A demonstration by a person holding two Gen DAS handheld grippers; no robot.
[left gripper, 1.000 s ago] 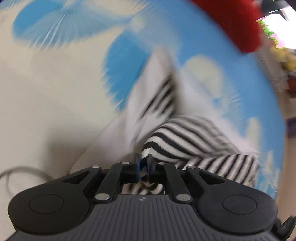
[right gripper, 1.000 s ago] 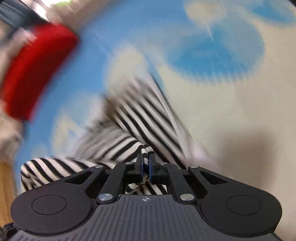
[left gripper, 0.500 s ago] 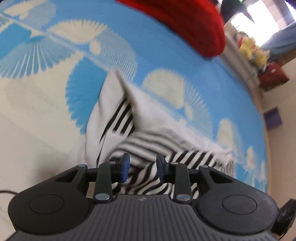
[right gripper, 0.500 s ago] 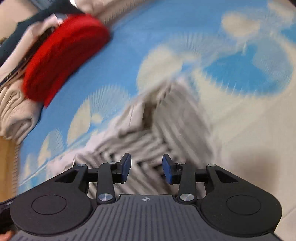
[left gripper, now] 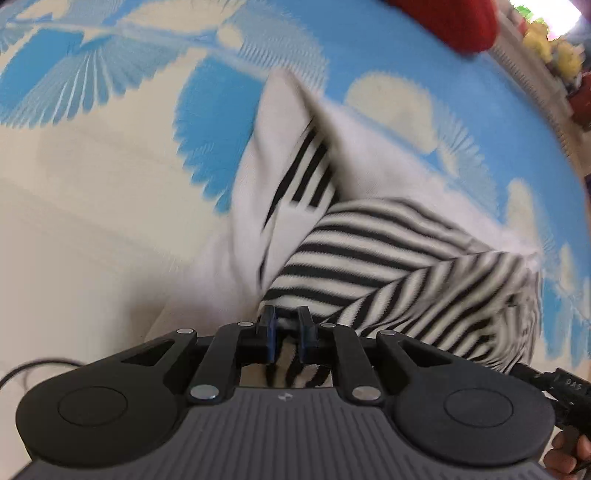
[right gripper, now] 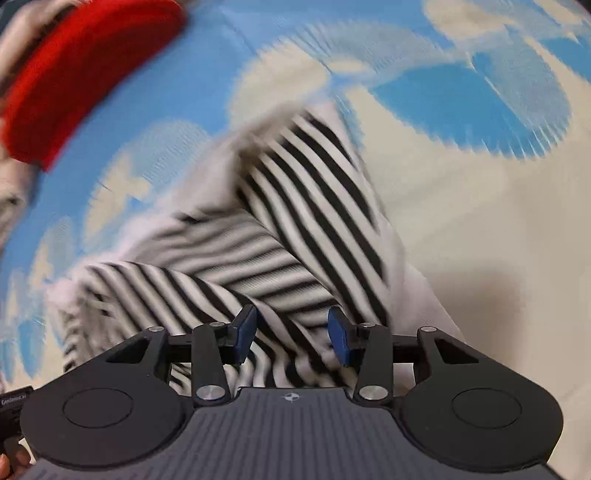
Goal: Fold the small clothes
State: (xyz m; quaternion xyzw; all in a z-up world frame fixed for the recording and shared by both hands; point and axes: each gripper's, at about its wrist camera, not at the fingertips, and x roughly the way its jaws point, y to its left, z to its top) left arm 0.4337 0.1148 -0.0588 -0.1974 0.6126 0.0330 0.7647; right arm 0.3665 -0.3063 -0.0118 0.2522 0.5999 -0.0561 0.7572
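Note:
A small black-and-white striped garment (left gripper: 373,254) lies partly folded on a blue and cream patterned cloth (left gripper: 110,155). In the left wrist view my left gripper (left gripper: 286,328) is shut on the near edge of the striped garment. In the right wrist view the same garment (right gripper: 288,229) lies just ahead of my right gripper (right gripper: 291,332), which is open with its blue-padded fingers (right gripper: 341,339) spread over the near striped edge, holding nothing. Both views are motion-blurred.
A red folded item (right gripper: 74,74) lies at the far edge of the cloth, also in the left wrist view (left gripper: 454,22). More pale folded clothes (right gripper: 11,199) sit beside it. A black cable (left gripper: 22,369) lies at the near left.
Both grippers held the garment a second ago, then opened. Now the left gripper has shut again on the near striped edge. The right gripper stays open.

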